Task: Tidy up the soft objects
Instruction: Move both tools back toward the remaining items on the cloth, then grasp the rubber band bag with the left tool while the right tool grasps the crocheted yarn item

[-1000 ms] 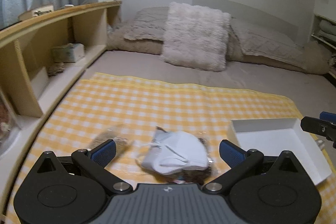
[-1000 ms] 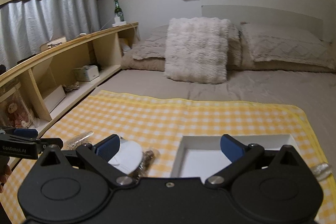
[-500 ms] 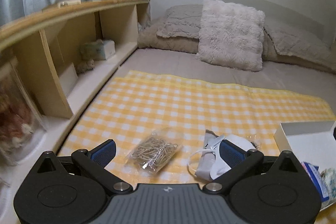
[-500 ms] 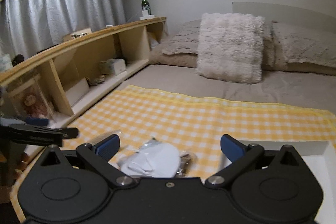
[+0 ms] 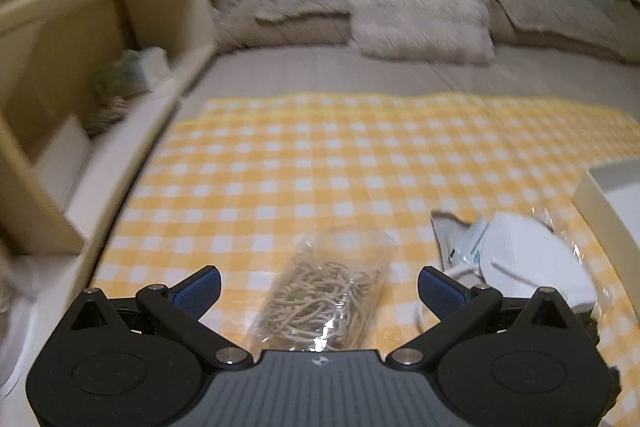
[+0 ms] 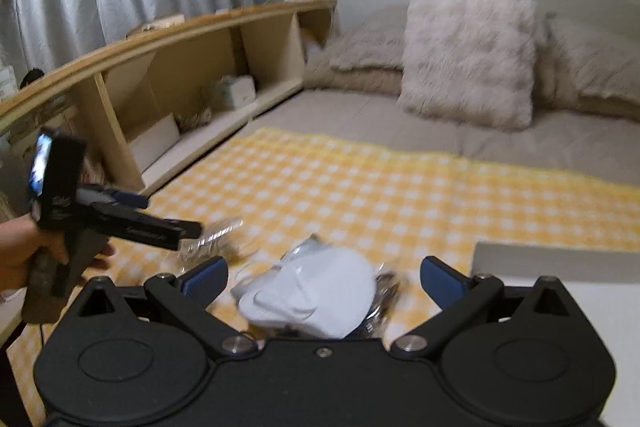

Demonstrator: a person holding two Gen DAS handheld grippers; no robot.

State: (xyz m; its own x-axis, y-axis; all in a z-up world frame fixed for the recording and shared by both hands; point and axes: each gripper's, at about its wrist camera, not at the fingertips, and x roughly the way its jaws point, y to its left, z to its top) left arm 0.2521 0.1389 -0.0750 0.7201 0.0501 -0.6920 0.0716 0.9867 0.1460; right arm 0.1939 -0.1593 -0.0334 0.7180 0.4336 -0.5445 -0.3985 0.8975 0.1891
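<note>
Both grippers have slid over since half a second ago. Now the left gripper (image 5: 319,287) has the bag of rubber bands (image 5: 324,297) right between its fingers, low in the middle of the left wrist picture; before, the bag sat nearer its left finger. The right gripper (image 6: 324,281) now has the white mask (image 6: 316,293) between its fingers, low in the middle of its picture. Both grippers are spread wide and hold nothing.

The bag and the mask lie side by side on the yellow checked cloth (image 5: 320,163). The white box (image 5: 612,195) sits at the right edge of the left wrist picture, close to the mask.

What could go wrong? The bag is clear and shiny, so I think it may slip out if the fingers pinch only the thin plastic edge. The two grippers are also close together, so they might bump if both reach in at once. The mask has loose white loops, and I think a loop could catch on a finger and drag.

The bag looks thin and crinkly, stuffed with a tangle of tan bands. The mask looks soft and puffy, folded, and it has clear wrap around it. Both pictures are a bit blurry, so small parts are hard to see.
</note>
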